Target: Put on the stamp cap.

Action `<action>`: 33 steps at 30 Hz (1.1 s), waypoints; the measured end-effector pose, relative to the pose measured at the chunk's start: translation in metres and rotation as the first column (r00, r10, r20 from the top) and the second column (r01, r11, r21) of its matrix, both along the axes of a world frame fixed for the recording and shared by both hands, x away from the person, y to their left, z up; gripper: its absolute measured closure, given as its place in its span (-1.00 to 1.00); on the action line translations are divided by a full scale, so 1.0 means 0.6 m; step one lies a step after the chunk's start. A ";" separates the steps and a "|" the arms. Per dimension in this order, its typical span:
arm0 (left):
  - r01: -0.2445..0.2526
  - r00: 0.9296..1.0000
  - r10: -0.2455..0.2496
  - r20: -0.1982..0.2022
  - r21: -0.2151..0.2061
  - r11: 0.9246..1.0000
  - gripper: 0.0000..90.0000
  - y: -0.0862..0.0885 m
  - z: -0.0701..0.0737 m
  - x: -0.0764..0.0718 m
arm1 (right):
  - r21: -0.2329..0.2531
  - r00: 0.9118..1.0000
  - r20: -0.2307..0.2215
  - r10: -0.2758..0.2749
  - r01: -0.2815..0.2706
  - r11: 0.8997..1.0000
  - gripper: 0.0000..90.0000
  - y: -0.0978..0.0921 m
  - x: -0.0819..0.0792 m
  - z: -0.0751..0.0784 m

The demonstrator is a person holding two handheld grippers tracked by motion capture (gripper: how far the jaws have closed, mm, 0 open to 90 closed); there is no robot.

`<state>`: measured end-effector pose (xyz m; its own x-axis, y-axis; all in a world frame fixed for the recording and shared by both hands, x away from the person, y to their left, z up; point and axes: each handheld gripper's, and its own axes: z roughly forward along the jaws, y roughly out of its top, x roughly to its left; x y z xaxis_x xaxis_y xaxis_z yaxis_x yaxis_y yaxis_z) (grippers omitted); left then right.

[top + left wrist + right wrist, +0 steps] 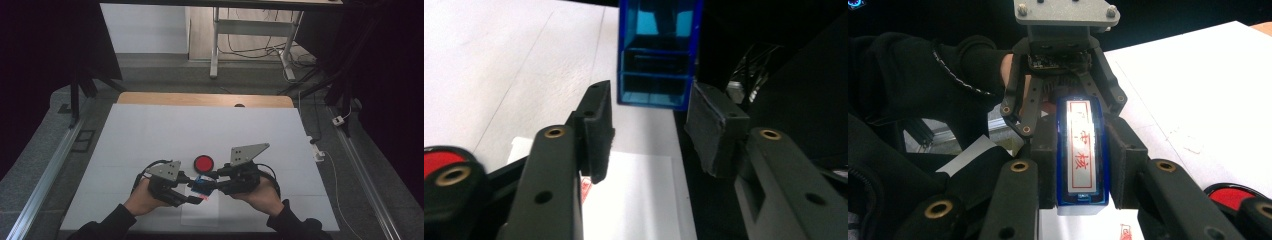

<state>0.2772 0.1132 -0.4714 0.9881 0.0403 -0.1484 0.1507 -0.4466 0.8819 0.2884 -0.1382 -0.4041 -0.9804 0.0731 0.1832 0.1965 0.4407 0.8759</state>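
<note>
A small blue see-through box (1082,150) with a white label and red characters lies between the pads of my right gripper (1083,167), which is shut on its sides. In the high view the box (200,185) hangs low over the table between both hands. My left gripper (656,127) faces it with its jaws spread. The box's near end (656,65) sits just past the left fingertips and touches neither pad. From above, the left gripper (194,193) and the right gripper (212,180) meet nose to nose.
A red round disc with a black rim (204,163) lies just beyond the grippers. A white paper slip (200,212) lies under them near the front edge. The white sheet (150,135) covers the table; a desk frame and cables stand on the floor behind.
</note>
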 end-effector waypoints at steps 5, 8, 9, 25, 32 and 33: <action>-0.049 0.999 0.049 0.003 0.019 0.999 -0.01 0.003 -0.001 0.000 | -0.020 1.000 0.022 -0.003 0.003 1.000 0.57 0.002 -0.002 -0.002; -0.075 0.997 0.075 0.005 0.034 0.997 -0.10 0.007 0.000 -0.003 | -0.030 0.999 0.041 -0.009 0.010 1.000 0.57 0.002 -0.003 -0.001; -0.087 0.996 0.087 0.007 0.040 0.995 -0.13 0.008 0.001 -0.004 | -0.028 0.999 0.050 -0.013 0.015 0.999 0.57 0.002 -0.003 -0.001; -0.234 0.972 0.234 0.016 0.114 0.966 -0.55 0.038 0.009 -0.031 | -0.047 0.994 0.079 -0.069 0.073 0.996 0.57 -0.005 -0.003 0.001; -0.281 0.959 0.285 -0.011 0.135 0.950 -0.68 0.058 0.011 -0.048 | -0.061 0.992 0.095 -0.085 0.092 0.994 0.57 -0.010 -0.003 0.003; -0.290 0.955 0.295 -0.014 0.137 0.947 -0.68 0.062 0.011 -0.051 | -0.064 0.991 0.099 -0.090 0.097 0.993 0.57 -0.011 -0.003 0.003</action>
<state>0.2467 0.1503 -0.4647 0.9243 0.3485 -0.1554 0.3210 -0.4901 0.8104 0.2865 -0.1448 -0.4020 -0.9813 0.1746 0.0807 0.1569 0.4838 0.8610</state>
